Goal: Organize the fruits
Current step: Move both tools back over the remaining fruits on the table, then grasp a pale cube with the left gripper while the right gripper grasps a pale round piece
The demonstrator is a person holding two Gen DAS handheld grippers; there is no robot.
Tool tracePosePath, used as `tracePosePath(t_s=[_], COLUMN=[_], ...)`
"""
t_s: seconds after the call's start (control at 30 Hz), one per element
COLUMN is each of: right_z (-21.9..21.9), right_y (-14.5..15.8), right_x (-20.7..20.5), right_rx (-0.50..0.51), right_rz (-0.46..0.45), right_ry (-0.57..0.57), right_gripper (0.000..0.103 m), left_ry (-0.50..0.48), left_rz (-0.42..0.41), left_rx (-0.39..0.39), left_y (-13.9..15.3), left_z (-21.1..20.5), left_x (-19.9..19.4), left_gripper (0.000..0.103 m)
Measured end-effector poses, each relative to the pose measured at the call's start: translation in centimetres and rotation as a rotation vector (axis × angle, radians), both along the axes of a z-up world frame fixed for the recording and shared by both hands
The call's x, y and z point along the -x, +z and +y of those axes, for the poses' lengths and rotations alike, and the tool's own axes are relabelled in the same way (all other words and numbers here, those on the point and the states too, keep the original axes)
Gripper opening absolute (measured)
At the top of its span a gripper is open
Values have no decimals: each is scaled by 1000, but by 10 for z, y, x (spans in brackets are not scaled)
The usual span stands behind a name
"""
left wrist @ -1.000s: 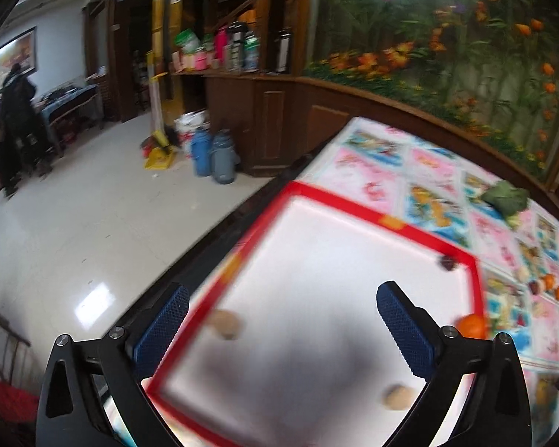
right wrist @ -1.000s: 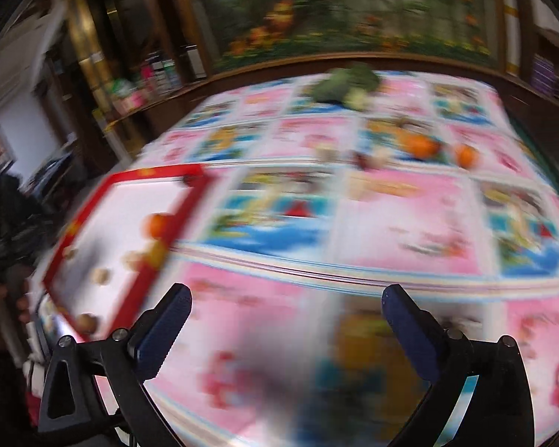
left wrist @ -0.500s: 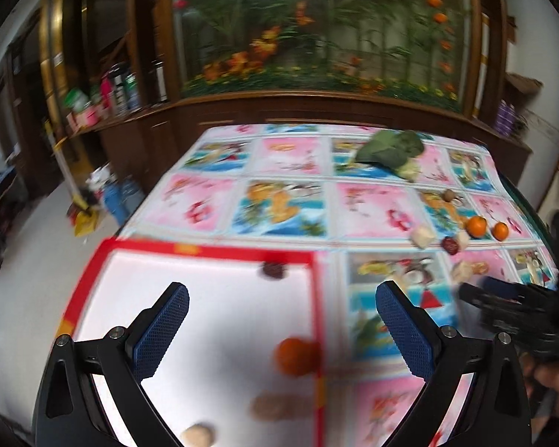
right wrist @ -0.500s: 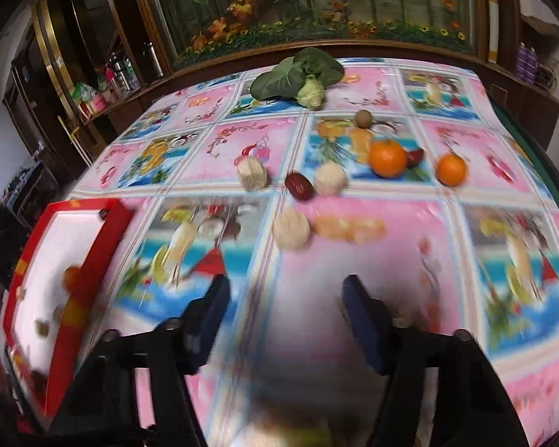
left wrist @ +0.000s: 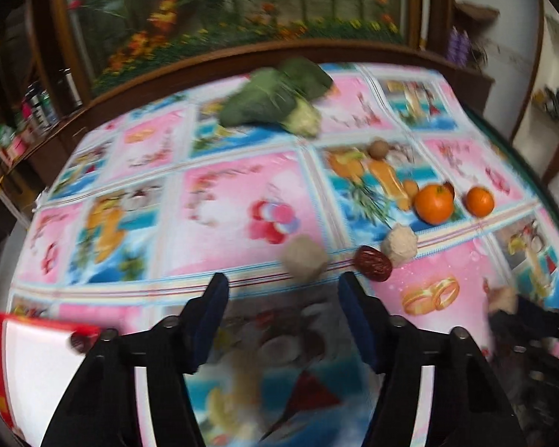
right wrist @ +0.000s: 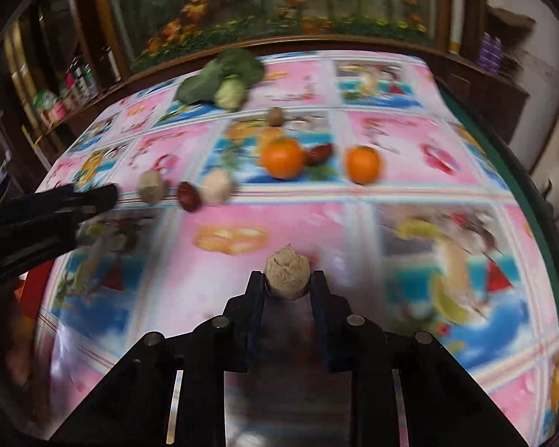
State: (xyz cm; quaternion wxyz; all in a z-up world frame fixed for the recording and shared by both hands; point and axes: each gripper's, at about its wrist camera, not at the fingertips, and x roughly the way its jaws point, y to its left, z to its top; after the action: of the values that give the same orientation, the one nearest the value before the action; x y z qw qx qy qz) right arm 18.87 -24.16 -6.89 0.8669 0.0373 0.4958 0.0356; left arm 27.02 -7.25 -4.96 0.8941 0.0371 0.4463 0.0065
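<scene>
My right gripper (right wrist: 287, 280) is shut on a beige lumpy ball (right wrist: 287, 272) and holds it over the tablecloth. My left gripper (left wrist: 283, 294) is open and empty, just short of another beige ball (left wrist: 304, 263). Beside that lie a red date (left wrist: 373, 263), a pale ball (left wrist: 399, 244), two oranges (left wrist: 433, 203) (left wrist: 480, 201) and a brown nut (left wrist: 378, 149). The same fruits show in the right wrist view: oranges (right wrist: 282, 158) (right wrist: 363, 164), date (right wrist: 188, 196). The red-rimmed white tray (left wrist: 3, 372) is at the lower left.
A green leafy vegetable (left wrist: 275, 97) lies at the table's far side. A wooden ledge and a flower mural stand behind the table. The left gripper shows as a dark shape (right wrist: 37, 216) at the left of the right wrist view. A dark date (left wrist: 79, 341) sits on the tray's corner.
The left gripper swung from the tray towards the fruits and narrowed its opening. The right gripper closed on a beige ball.
</scene>
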Motion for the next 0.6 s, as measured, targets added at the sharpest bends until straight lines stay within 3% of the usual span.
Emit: tracePosePath(t_s=[0.07, 0.13, 0.33, 0.6], right_z=[-9, -12, -7, 8], right_y=[2, 2, 4, 21], right_x=[3, 4, 6, 23], right_rx=[-19, -34, -42, -2], right_rz=[-4, -7, -13, -38], right_ry=[-15, -15, 19, 40], right_gripper=[26, 26, 26, 26], left_ry=[2, 15, 34, 52], left_rz=[13, 7, 10, -1], left_rx=[-2, 5, 19, 38], left_y=[-9, -14, -17, 5], left_z=[-4, -3, 5, 8], left_x=[-15, -24, -20, 49], left_gripper=[41, 30, 29, 29])
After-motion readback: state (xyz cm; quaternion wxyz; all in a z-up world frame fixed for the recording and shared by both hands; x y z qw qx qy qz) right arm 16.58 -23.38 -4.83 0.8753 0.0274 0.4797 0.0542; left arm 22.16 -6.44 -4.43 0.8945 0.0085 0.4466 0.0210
